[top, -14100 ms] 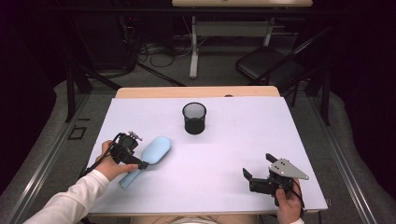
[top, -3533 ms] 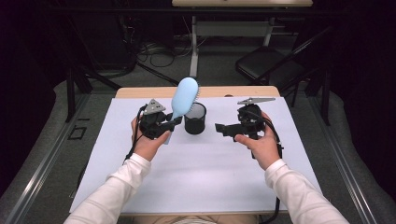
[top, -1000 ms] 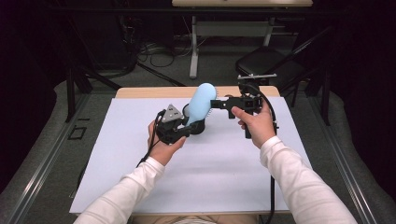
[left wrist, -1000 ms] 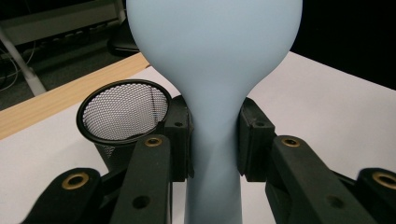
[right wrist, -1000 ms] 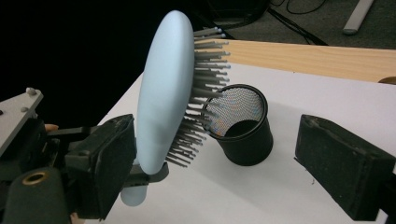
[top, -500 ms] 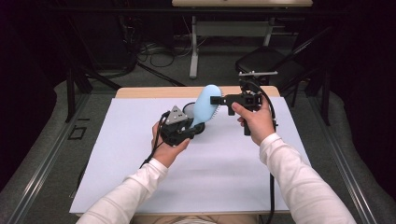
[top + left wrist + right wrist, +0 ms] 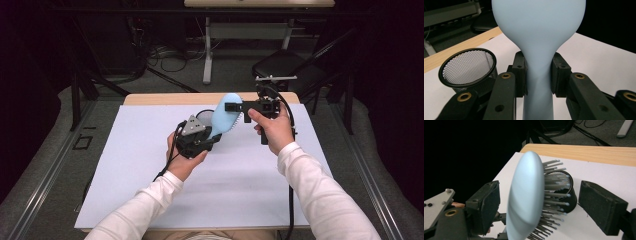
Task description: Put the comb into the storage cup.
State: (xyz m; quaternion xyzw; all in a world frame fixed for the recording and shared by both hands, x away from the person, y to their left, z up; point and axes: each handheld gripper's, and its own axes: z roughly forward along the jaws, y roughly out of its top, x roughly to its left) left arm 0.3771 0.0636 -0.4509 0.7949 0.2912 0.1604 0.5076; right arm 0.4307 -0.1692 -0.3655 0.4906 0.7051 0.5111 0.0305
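A light blue hairbrush [image 7: 223, 116] is held up above the table, its handle [image 7: 537, 82] clamped in my left gripper [image 7: 199, 140], which is shut on it. Its rounded back [image 7: 539, 22] faces the left gripper view. My right gripper [image 7: 231, 107] points left at the brush head and is open. In the right gripper view the head [image 7: 525, 200] and its bristles [image 7: 554, 195] sit between the right gripper's [image 7: 541, 207] two spread pads, with a clear gap on the bristle side. A black mesh cup [image 7: 201, 115] stands just behind the brush.
The table is covered by a white sheet [image 7: 150, 190], with a wooden edge [image 7: 160, 98] at the back. The mesh cup [image 7: 467, 67] [image 7: 571, 195] is upright close under the brush. A dark chair [image 7: 285, 70] and desk legs stand beyond the table.
My left gripper has carried the brush right and slightly toward me. The right gripper stayed near the cup, and its open jaws now straddle the brush head.
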